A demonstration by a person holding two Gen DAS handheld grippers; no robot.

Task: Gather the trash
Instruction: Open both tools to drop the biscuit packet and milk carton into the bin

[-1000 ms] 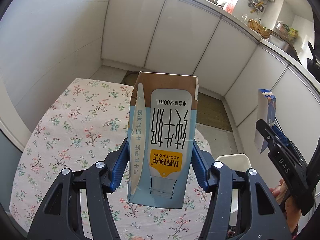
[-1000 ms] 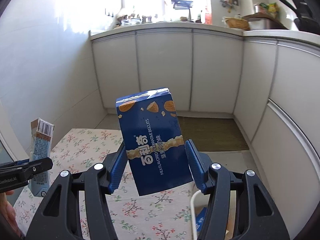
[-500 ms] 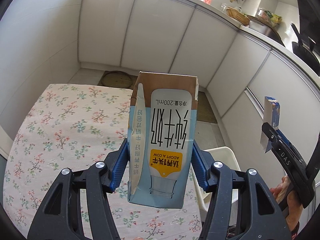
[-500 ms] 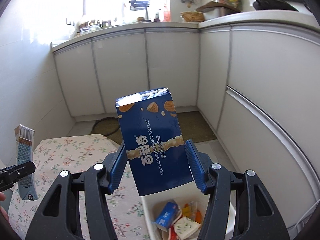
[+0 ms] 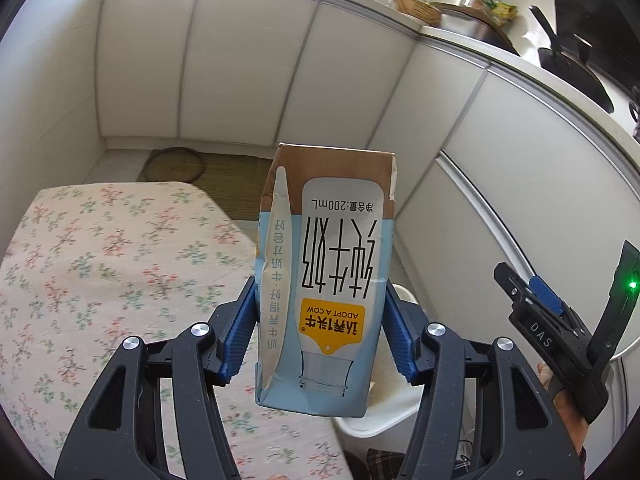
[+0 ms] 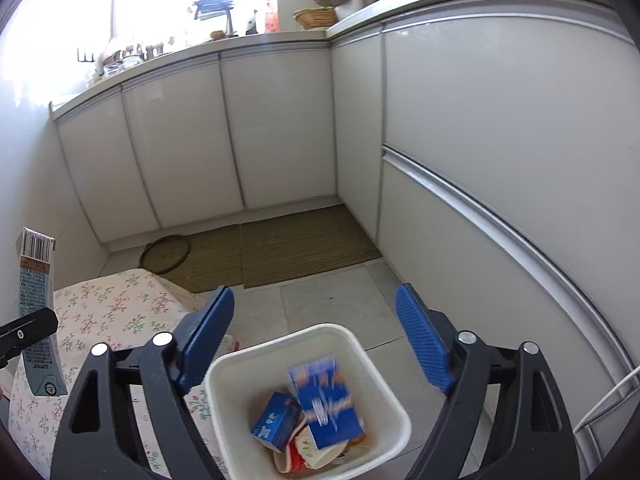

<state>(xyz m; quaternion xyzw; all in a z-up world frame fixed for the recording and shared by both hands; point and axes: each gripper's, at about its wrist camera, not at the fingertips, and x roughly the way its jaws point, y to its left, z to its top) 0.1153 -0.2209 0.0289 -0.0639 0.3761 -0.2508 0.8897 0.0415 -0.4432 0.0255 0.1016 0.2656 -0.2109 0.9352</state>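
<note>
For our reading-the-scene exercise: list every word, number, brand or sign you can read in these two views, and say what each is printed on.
"ADOPT A COW": yellow label on the milk carton in the left gripper, printed upside down.
"200mL": same carton, near its brown end, with Chinese characters beside it.
"DAS": body of the right gripper.
Barcode and small print on the carton's back: too small to read.
Blue box in the white bin: blurred, unreadable.

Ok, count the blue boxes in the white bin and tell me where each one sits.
2 for sure. The larger blue biscuit box, motion-blurred, is at the centre of the white bin; a smaller blue box lies left of it. Others may be hidden underneath.
</note>
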